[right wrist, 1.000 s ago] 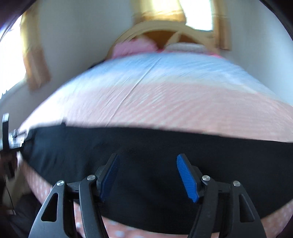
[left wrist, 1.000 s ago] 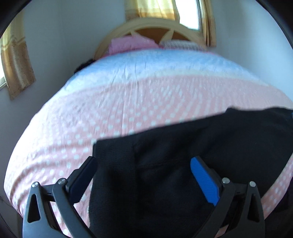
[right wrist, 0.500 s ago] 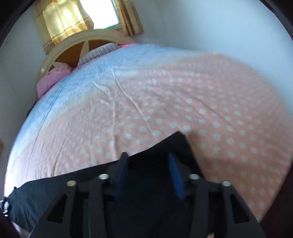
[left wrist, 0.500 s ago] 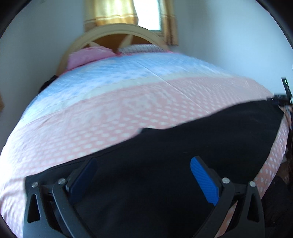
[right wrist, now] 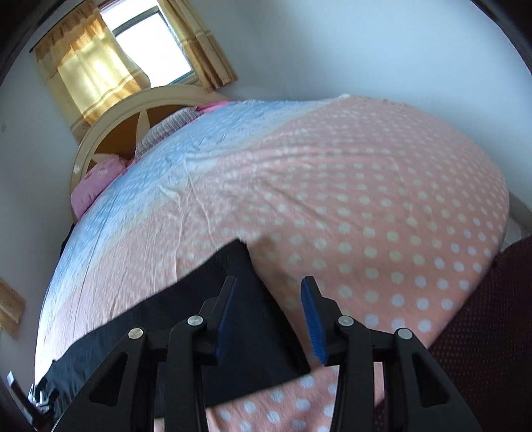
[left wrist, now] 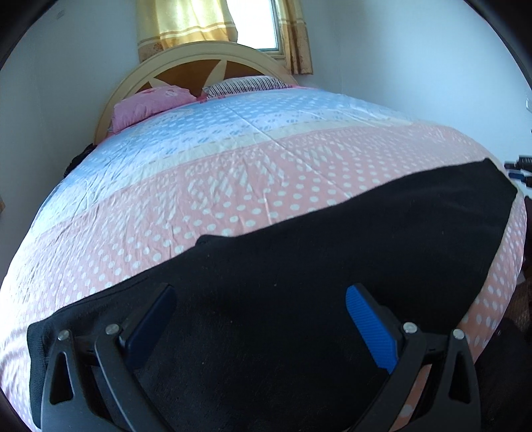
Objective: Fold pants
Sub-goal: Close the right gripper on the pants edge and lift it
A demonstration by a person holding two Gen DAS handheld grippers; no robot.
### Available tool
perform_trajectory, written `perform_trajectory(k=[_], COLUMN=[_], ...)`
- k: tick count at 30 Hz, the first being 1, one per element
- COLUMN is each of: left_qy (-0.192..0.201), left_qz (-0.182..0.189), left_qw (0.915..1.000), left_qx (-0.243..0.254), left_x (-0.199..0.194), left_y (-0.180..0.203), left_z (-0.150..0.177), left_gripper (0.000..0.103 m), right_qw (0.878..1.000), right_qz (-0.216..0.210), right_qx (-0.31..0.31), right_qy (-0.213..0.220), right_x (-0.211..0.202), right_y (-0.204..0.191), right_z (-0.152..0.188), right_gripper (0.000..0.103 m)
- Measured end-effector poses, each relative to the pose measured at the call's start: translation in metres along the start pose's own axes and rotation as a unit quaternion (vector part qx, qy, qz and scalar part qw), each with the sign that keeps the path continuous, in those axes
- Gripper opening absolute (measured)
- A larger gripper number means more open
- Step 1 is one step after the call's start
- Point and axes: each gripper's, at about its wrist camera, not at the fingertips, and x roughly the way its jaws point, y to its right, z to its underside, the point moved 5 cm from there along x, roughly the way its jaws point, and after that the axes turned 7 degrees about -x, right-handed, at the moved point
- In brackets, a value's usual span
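Matt black knit-cloth pants [left wrist: 332, 266] lie on a smooth, lightly creased pink polka-dot cotton bedspread [left wrist: 232, 186]. Beyond the bedspread, a cream-painted arched wooden headboard [left wrist: 199, 63] shows a semi-gloss finish. Ribbed blue rubbery pads [left wrist: 370, 329] line matt black plastic gripper fingers with shiny metal screws.

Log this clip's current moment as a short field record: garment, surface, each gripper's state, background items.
garment: black fabric pants, laid flat in a long strip across the near part of the bed
surface: pink polka-dot and pale blue bedspread
left gripper: open, over the pants, holding nothing
right gripper: open, at the pants' end
background: pink pillow, striped pillow, cream arched headboard, yellow curtains
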Motion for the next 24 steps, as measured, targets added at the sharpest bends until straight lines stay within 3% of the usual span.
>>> perform_trajectory(k=[9, 18, 22, 24], left_qy=[-0.009, -0.025, -0.027, -0.028], left_qz=[0.004, 0.005, 0.003, 0.012], left_qw=[0.9999, 0.9996, 0.9996, 0.9994], left_qx=[-0.009, -0.013, -0.013, -0.018], left_x=[0.01, 0.02, 0.018, 0.014], left_y=[0.006, 0.009, 0.01, 0.013], left_z=[-0.003, 0.001, 0.001, 0.0], left_gripper=[0.103, 0.103, 0.103, 0.103], right_qw=[0.997, 0.995, 0.996, 0.996], right_qz=[-0.022, -0.063, -0.049, -0.064], right_qx=[0.033, 0.033, 0.017, 0.025], right_qy=[-0.066, -0.075, -0.071, -0.062], right_x=[0.019, 0.018, 0.022, 0.021], right_y=[0.015, 0.014, 0.011, 0.012], right_z=[0.023, 0.035, 0.037, 0.035], right_gripper=[0.041, 0.041, 0.03, 0.019])
